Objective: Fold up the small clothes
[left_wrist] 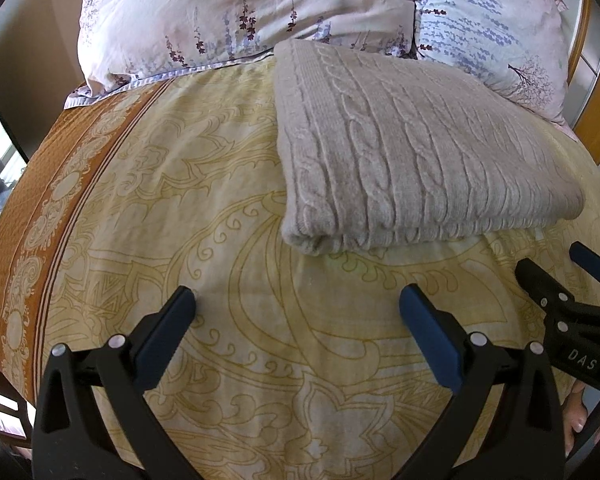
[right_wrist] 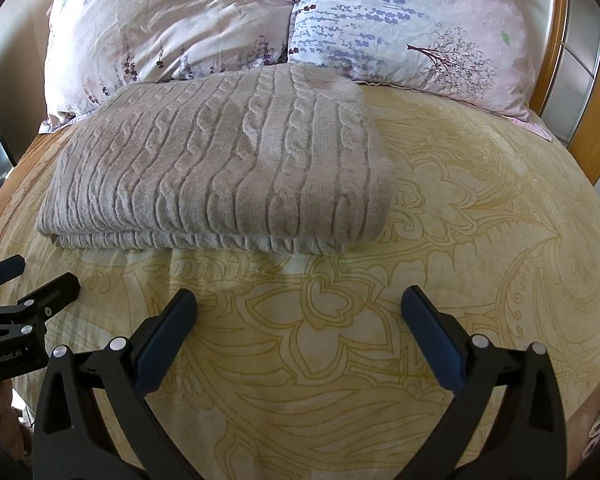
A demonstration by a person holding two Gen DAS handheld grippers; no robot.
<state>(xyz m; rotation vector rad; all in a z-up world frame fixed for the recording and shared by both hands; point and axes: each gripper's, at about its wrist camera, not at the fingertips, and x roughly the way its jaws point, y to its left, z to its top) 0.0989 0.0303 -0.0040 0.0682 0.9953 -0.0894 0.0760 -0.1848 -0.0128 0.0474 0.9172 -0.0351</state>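
Observation:
A beige cable-knit sweater [left_wrist: 412,152] [right_wrist: 220,160] lies folded into a neat rectangle on the yellow patterned bedspread [left_wrist: 228,208] [right_wrist: 480,216], just below the pillows. My left gripper [left_wrist: 298,304] hovers open over bare bedspread, short of the sweater's near fold, holding nothing. My right gripper [right_wrist: 299,306] is likewise open and empty, a little in front of the sweater's near edge. Each gripper shows at the edge of the other's view: the right gripper [left_wrist: 556,268] at the right, the left gripper [right_wrist: 40,276] at the left.
Two floral pillows [left_wrist: 240,12] [right_wrist: 412,20] lean at the head of the bed. A wooden headboard [right_wrist: 556,56] curves behind them. An orange patterned border [left_wrist: 32,216] runs along the bed's left side. A person's fingers [left_wrist: 576,416] show at the lower right.

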